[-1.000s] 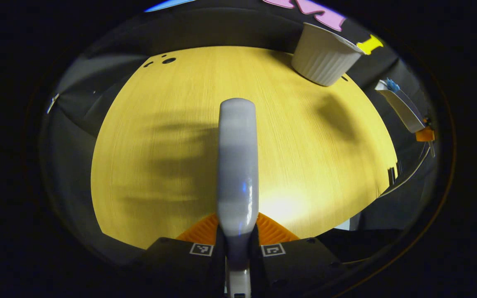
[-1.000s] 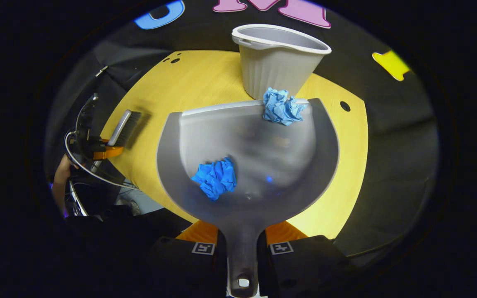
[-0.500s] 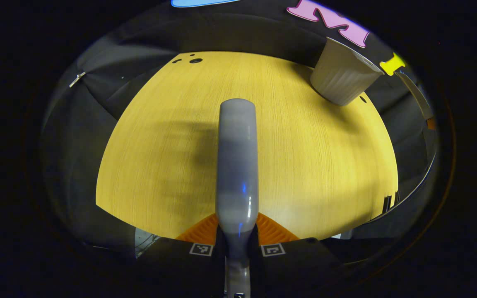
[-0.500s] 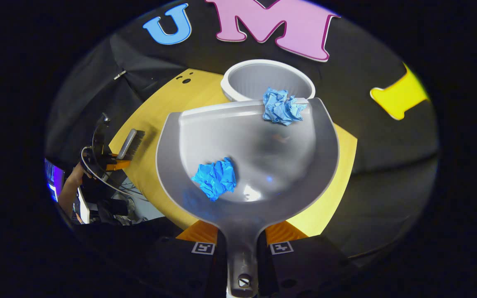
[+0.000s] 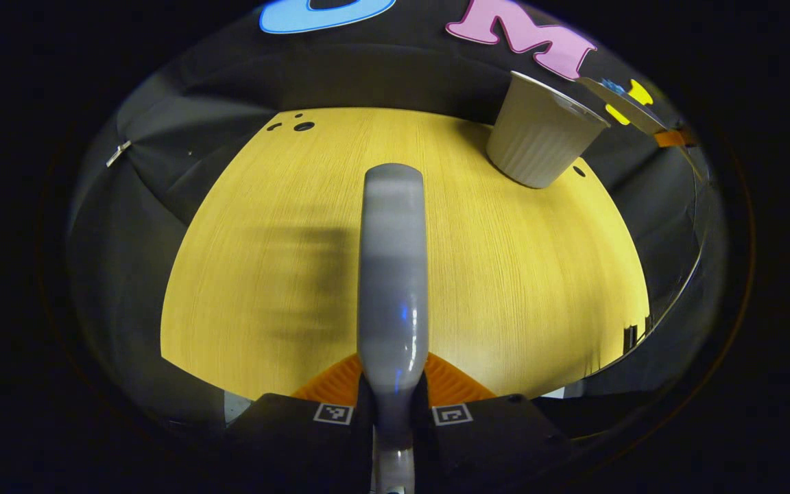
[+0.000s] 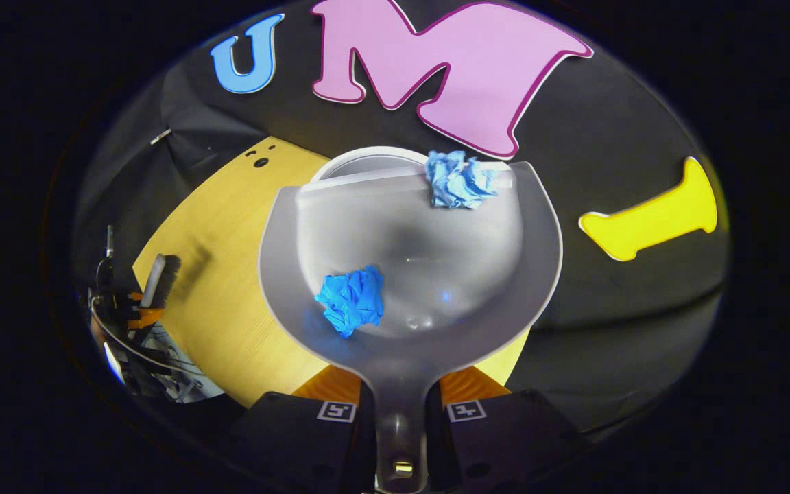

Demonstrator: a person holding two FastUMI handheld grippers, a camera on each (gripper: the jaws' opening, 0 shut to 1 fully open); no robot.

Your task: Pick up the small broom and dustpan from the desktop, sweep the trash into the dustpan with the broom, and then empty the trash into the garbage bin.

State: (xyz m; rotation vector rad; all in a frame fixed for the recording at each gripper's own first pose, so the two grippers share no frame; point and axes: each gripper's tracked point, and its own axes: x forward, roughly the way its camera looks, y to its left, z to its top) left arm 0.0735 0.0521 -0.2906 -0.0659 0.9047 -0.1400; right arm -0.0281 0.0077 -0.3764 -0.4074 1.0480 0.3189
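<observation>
In the right gripper view my right gripper point(image 6: 400, 394) is shut on the handle of the grey dustpan point(image 6: 436, 274), which is held in the air. A dark blue paper ball point(image 6: 352, 300) lies in the pan and a paler one point(image 6: 459, 180) sits at its front lip. The white bin's rim point(image 6: 361, 159) shows just beneath that lip. In the left gripper view my left gripper point(image 5: 393, 401) is shut on the grey broom point(image 5: 393, 274), held above the yellow table point(image 5: 505, 288). The bin point(image 5: 539, 134) stands at the table's far right, with the dustpan's edge point(image 5: 625, 104) above it.
The table's far corner has small dark holes point(image 5: 302, 126). Black cloth walls close in behind the bin. In the right gripper view the broom point(image 6: 158, 271) and the left gripper point(image 6: 133, 317) are far left at the table's edge, cables hanging below.
The right gripper has lifted the dustpan and carried it forward until its lip is over the bin's mouth. Both paper balls stayed in the pan. The broom shifted only slightly.
</observation>
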